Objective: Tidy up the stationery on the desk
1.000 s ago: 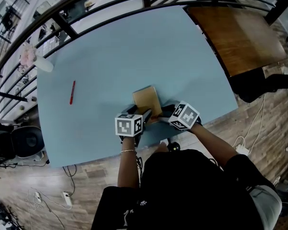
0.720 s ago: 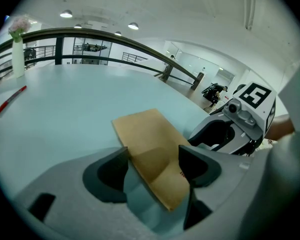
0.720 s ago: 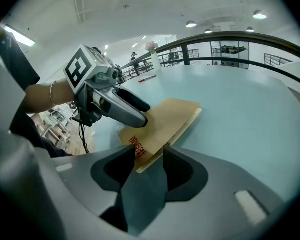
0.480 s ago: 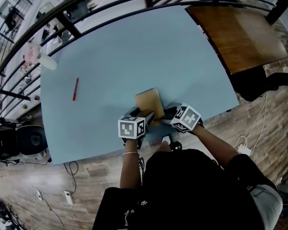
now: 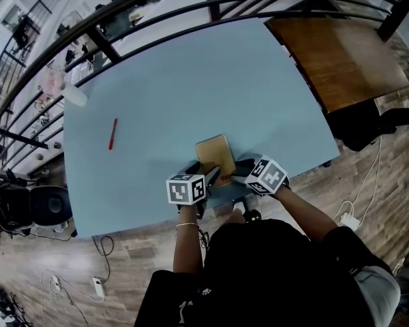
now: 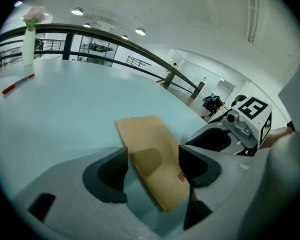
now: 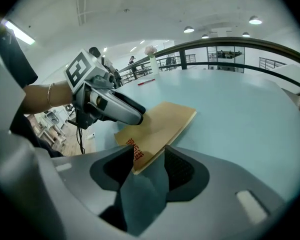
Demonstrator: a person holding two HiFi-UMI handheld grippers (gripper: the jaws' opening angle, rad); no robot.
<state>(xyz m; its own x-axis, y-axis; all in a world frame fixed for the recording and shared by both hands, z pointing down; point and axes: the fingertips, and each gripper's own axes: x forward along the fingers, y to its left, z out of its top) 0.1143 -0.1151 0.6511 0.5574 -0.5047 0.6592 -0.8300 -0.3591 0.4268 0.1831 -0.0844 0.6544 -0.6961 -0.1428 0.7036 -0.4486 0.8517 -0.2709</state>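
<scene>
A brown paper envelope [image 5: 215,154] lies near the front edge of the light blue desk [image 5: 191,80]. My left gripper [image 5: 210,176] is open, and the envelope's [image 6: 145,144] near end runs between its jaws. My right gripper [image 5: 236,174] comes in from the right. Its jaws have just been opening, and the envelope's corner with red print [image 7: 135,151] sits between them. One left fingertip [image 7: 132,115] rests over the envelope in the right gripper view. A red pen [image 5: 112,133] lies far off at the left.
A white vase with pink flowers [image 5: 71,92] stands at the desk's far left corner. A brown wooden table [image 5: 341,50] adjoins the desk on the right. A dark railing [image 5: 157,29] runs along the far side, and a black chair [image 5: 27,206] stands on the floor at left.
The head view has drifted a little. Both grippers stay at the envelope's near end, and the envelope and pen have not shifted on the desk.
</scene>
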